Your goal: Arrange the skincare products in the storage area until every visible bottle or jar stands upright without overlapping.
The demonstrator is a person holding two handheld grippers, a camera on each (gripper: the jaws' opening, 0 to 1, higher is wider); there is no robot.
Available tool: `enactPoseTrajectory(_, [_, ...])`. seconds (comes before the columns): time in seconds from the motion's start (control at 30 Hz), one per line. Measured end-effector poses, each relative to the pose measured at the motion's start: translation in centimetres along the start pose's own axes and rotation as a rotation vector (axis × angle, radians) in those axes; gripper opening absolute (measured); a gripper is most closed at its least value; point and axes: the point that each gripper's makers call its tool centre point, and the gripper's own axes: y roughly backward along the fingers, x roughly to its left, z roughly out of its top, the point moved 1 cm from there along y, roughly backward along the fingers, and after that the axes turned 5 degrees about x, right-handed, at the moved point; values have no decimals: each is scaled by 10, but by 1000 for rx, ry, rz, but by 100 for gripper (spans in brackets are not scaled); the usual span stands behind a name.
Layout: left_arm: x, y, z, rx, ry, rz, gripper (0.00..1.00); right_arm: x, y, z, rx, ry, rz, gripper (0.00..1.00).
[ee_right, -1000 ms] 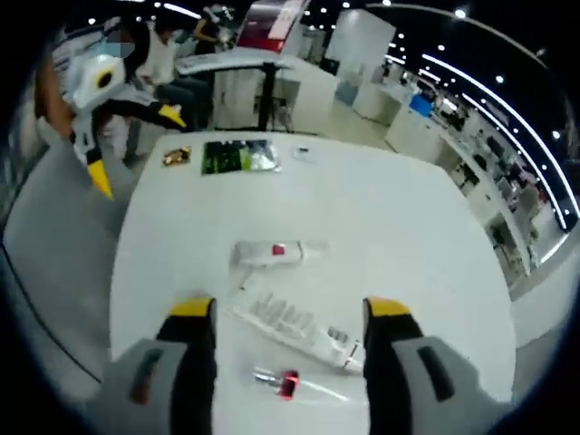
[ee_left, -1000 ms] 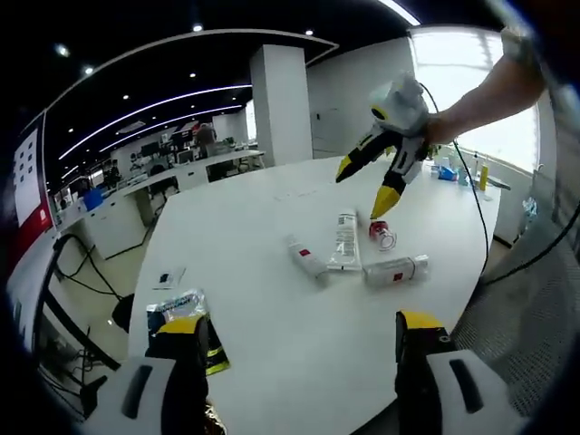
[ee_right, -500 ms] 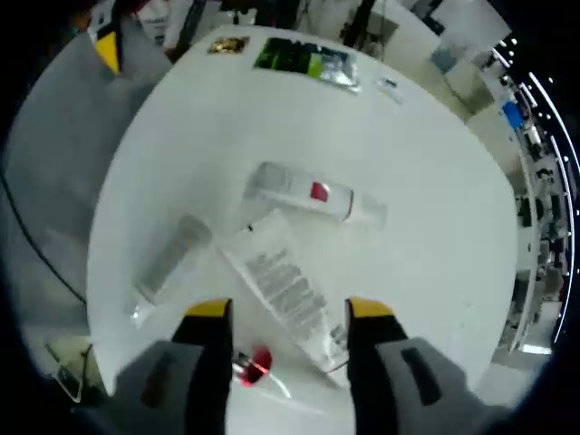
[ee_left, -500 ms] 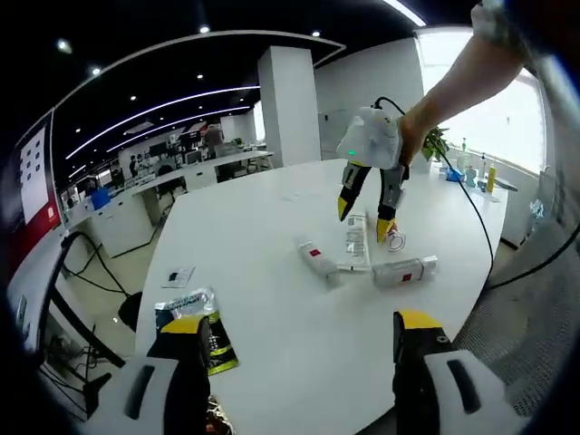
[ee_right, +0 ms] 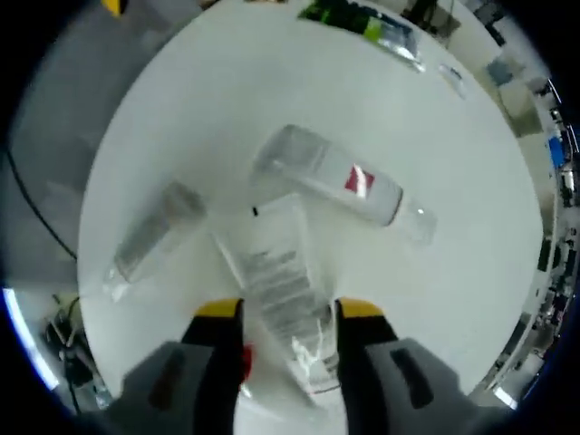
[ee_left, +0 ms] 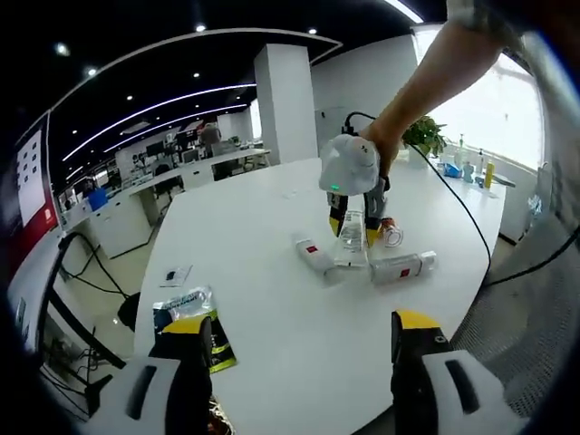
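Three tubes lie flat on the round white table (ee_left: 272, 208). A clear tube with printed text (ee_right: 276, 281) (ee_left: 349, 246) lies between the jaws of my right gripper (ee_right: 288, 313) (ee_left: 352, 227). The jaws have narrowed to just beside its sides, and it still rests on the table. A white tube with a red label (ee_right: 349, 181) (ee_left: 313, 256) lies just beyond it. A grey tube (ee_right: 149, 240) (ee_left: 399, 268) lies to the side. A small red-capped jar (ee_left: 390, 234) sits by the right gripper. My left gripper (ee_left: 299, 319) is open, well back from the tubes.
A green packet (ee_left: 186, 313) (ee_right: 362, 23) and a small card (ee_left: 172, 275) lie near the table edge by the left gripper. A person's arm (ee_left: 435, 82) holds the right gripper. Desks and a white pillar (ee_left: 285, 100) stand behind; a cable (ee_left: 471, 217) trails off the table.
My right gripper has come down from above the table onto the clear tube, and its jaws have narrowed around it. The left gripper has stayed put.
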Motion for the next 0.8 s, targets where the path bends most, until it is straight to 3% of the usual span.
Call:
enactPoseTrajectory(0.17, [2, 0, -1, 5, 9, 6, 83, 3, -3, 3, 8, 56, 41, 36])
enactPoseTrajectory(0.47, [0, -1, -3, 14, -9, 0, 81, 3, -3, 3, -20, 50, 39, 36])
enactPoseTrajectory(0.8, [1, -1, -4, 18, -11, 5, 81, 4, -3, 3, -51, 115, 33, 29])
